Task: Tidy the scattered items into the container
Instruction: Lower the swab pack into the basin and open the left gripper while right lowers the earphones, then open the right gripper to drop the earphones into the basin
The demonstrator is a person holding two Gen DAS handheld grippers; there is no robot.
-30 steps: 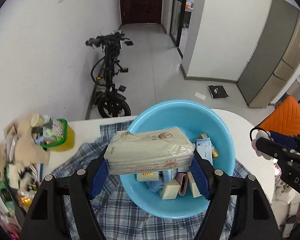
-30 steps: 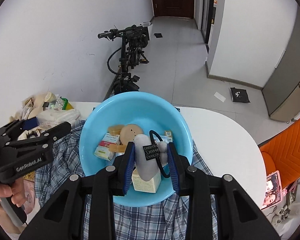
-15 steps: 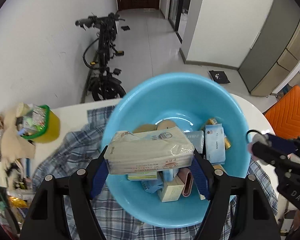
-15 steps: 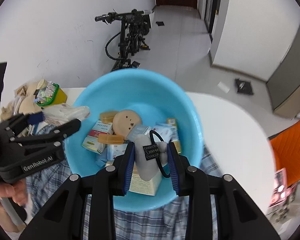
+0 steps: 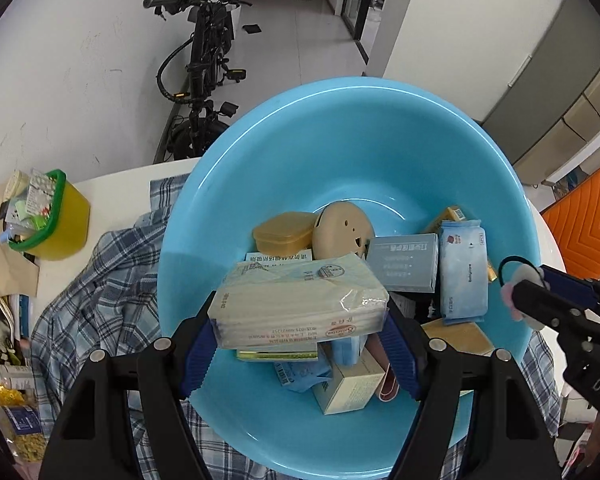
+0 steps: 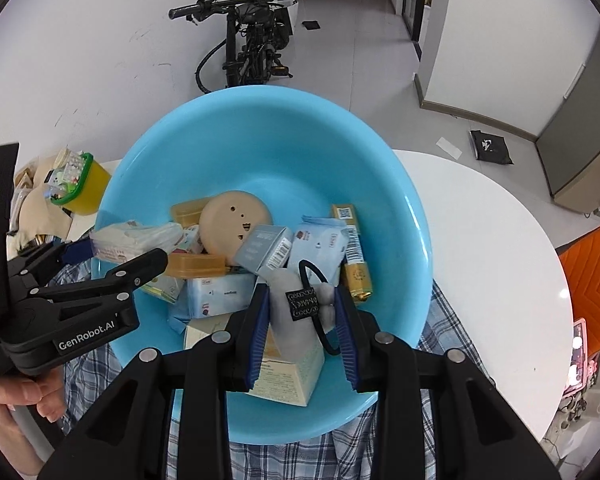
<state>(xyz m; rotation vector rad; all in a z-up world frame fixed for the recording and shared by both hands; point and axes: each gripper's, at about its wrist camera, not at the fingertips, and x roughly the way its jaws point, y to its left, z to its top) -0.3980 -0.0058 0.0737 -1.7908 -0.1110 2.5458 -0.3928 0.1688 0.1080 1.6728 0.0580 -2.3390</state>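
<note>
Container: light blue basin (image 5: pixel 340 140), round, on a plaid cloth (image 5: pixel 96 300) spread over the white counter (image 6: pixel 492 216).
Left tongs: (image 5: pixel 300 340) clamped on a tissue pack (image 5: pixel 300 304), one blue pad at each short end; the pack hangs level above the near part of the basin, over the things already inside.
Right tongs: (image 6: pixel 302 328) closed on a grey plush hair tie (image 6: pixel 296 300) with a black elastic loop and a dark tag; it hangs over the near part of the basin, above a cream carton (image 6: pixel 288 368).
Basin contents, far side: round beige case (image 5: pixel 342 232) with small holes; amber lidded box (image 5: pixel 284 232) touching its left side.
Basin contents, right: grey-blue carton (image 5: pixel 404 262); wet-wipe pack (image 5: pixel 462 272) just beside it; gold packet (image 6: pixel 354 256) against the wall.
Basin contents, near side: small cartons and blue packets, piled and partly hidden by the tissue pack.
Off the cloth: yellow tub with green rim (image 5: pixel 56 216), filled with small packets, at the counter's left edge, beside loose clutter.
Person: a hand (image 6: pixel 24 396) grips the left handle, low at the left of the right wrist view.
Background: black bicycle (image 5: pixel 200 60) against the white wall; orange chair (image 5: pixel 584 220) at the right.
</note>
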